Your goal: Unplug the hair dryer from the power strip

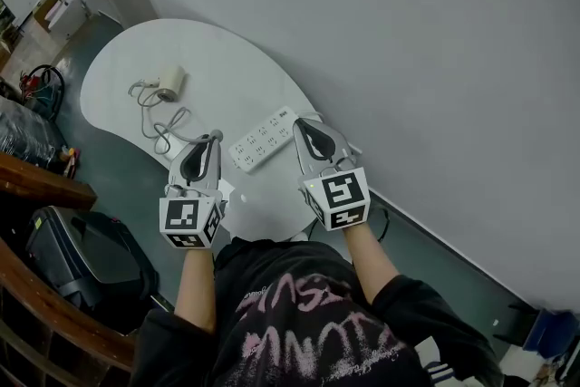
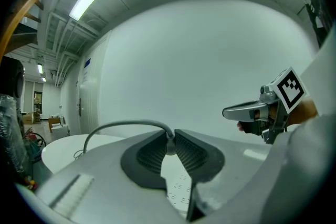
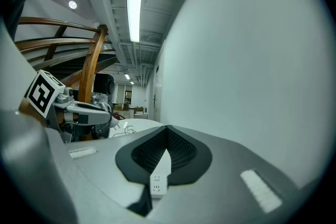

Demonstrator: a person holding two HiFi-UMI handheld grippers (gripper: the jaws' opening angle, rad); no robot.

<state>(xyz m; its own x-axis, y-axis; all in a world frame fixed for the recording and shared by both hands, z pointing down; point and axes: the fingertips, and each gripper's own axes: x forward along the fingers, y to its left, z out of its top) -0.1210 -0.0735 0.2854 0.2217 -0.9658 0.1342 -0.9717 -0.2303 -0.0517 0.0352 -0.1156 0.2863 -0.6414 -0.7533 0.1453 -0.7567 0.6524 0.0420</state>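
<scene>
Head view puts the power strip (image 1: 263, 139) between my two tools on the white table (image 1: 118, 59), its long axis slanting from near-left to far-right. My left gripper (image 1: 213, 140) sits just beside the strip's near-left end, jaws clamped on the grey cord (image 1: 161, 130) right at their tips. The left gripper view shows the cord arching away to the left from that pinch, with the strip's sockets visible below.

My right gripper (image 1: 302, 125) hangs over the far-right end, jaws pressed together on nothing; whether it touches the strip I cannot tell. The hair dryer (image 1: 169, 82) lies well apart, further out on the left, too small to say which way it points. Its cord loops back towards me.

The plug itself I cannot pick out, nor whether it is seated. I judge the left side is the one to pull, away from the strip's face rather than along its length, while the right steadies the other end.
</scene>
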